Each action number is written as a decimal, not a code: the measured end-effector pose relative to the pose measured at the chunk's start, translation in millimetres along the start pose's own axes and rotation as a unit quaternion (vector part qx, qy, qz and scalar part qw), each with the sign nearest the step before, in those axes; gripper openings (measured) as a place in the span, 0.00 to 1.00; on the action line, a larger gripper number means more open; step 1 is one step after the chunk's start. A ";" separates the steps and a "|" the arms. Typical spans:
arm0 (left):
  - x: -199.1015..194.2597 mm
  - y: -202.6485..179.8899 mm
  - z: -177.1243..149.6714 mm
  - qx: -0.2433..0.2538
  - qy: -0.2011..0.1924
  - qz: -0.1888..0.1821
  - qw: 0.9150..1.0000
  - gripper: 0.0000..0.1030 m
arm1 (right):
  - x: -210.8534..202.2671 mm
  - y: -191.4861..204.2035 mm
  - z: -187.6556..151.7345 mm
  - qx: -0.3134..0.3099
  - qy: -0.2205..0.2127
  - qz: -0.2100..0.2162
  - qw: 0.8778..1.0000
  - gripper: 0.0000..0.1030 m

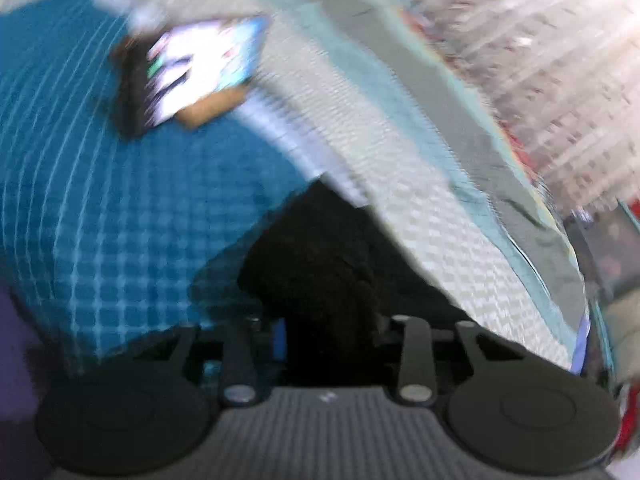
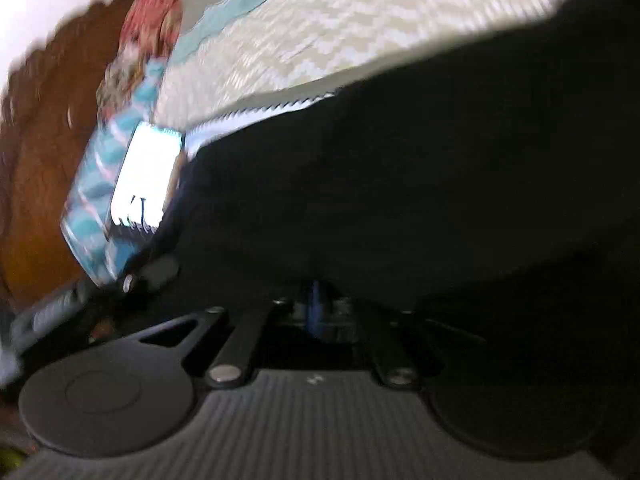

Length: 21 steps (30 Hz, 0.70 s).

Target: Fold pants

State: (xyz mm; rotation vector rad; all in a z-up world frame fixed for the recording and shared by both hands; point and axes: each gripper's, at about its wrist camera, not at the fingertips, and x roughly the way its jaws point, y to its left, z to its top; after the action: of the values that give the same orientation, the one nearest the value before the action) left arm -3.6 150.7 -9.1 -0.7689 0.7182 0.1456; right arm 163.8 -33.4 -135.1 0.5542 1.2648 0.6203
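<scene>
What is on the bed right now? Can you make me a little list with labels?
surface: bed cover, blue with a pale grid
second cover: cream zigzag blanket beside the blue one
garment: black pants, bunched up on the bed
left tool: black cloth between its fingers; grip too blurred to judge
right tool: shut, black cloth right at its tips
other item: bright flat object on the blue cover, too blurred to name
picture quality: blurred in both views

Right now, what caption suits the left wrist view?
Left tool closing on black fabric pants over a blue checked bedcover.
</scene>
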 end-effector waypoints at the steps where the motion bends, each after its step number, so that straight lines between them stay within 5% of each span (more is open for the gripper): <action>1: -6.6 -15.2 -2.9 0.036 -0.013 -0.003 0.999 0.29 | -3.7 0.5 -0.2 0.006 0.001 0.009 1.000 0.00; 4: -22.3 -62.1 -15.0 0.138 -0.047 -0.019 0.989 0.29 | -27.6 3.0 -2.7 -0.001 -0.032 0.033 0.999 0.10; 9: -23.5 -135.7 -45.3 0.281 -0.067 -0.053 0.956 0.29 | -93.8 -26.0 -8.0 0.042 -0.136 0.059 0.988 0.13; 14: -11.1 -194.3 -90.8 0.393 -0.016 -0.094 0.915 0.31 | -145.5 -71.7 -25.4 0.116 -0.210 0.060 0.969 0.28; 17: 9.1 -211.1 -122.0 0.456 0.038 -0.102 0.883 0.47 | -158.7 -93.2 -37.4 0.161 -0.236 0.065 0.956 0.31; 19: 14.5 -210.4 -130.8 0.458 0.078 -0.118 0.878 0.49 | -162.2 -100.8 -43.1 0.184 -0.245 0.071 0.949 0.39; 21: 6.3 -207.6 -133.7 0.459 0.086 -0.130 0.875 0.59 | -159.0 -99.6 -41.6 0.198 -0.246 0.094 0.944 0.62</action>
State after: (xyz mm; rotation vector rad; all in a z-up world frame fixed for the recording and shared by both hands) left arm 6.0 -90.8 41.9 0.0510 0.7408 -0.4960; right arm 106.0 -213.8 -102.4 1.1023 0.8630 0.3471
